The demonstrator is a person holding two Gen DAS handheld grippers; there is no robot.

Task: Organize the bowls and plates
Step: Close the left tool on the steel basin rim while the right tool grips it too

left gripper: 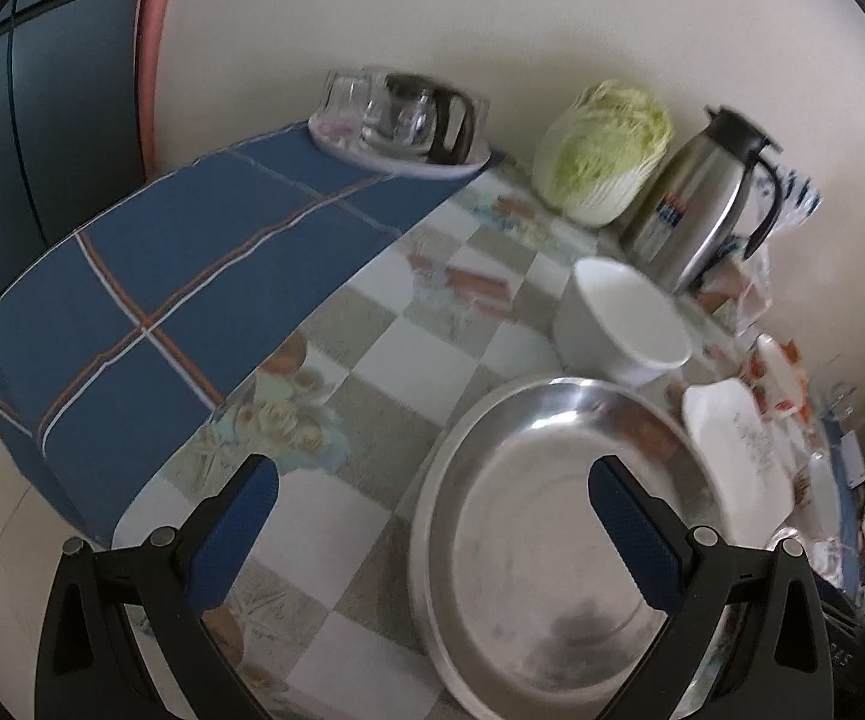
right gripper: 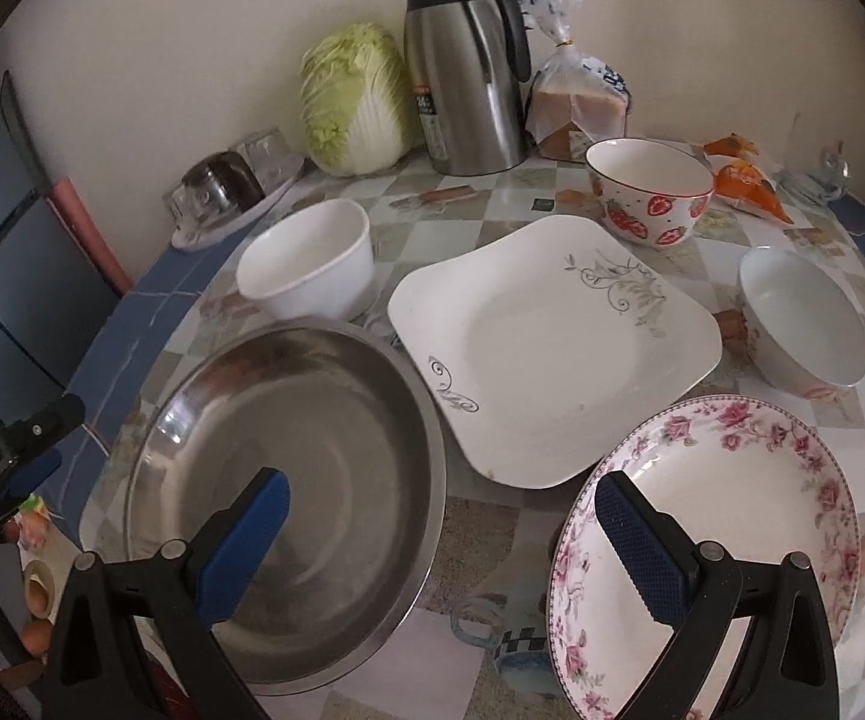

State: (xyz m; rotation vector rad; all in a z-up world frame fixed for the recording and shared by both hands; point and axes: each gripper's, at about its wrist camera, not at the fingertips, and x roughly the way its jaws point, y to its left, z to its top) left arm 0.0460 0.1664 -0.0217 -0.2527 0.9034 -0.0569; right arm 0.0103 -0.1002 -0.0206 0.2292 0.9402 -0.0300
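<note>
We see both sets of tongs spread wide with nothing between their blue pads. Our left tongs (left gripper: 432, 480) hover above the near edge of the surface (left gripper: 372, 372), over the rim of the stainless steel basin (left gripper: 552, 510). Our right tongs (right gripper: 441, 501) hang over the gap between that stainless steel basin (right gripper: 312, 450) and the rose-patterned plate (right gripper: 732, 510); the right pad overlaps the plate's near rim in this view, but we cannot tell whether it touches.

The basin sits at the left front of the surface (right gripper: 480, 192). Just beside it, towards the wall, stands a plain white bowl (right gripper: 306, 267). To the right of the basin lies a square white plate (right gripper: 552, 348) with grey scrollwork, and the rose-patterned plate lies just in front of it. Beyond the square plate stands a strawberry-printed bowl (right gripper: 648, 192), and to the right a tilted white bowl (right gripper: 804, 318).

Along the wall we see a napa cabbage (right gripper: 354, 102), a steel thermal carafe (right gripper: 468, 66) and a bagged loaf of bread (right gripper: 576, 102). At the far left a tray of upturned glasses (right gripper: 228, 186) rests on a blue checked cloth (left gripper: 162, 276).
</note>
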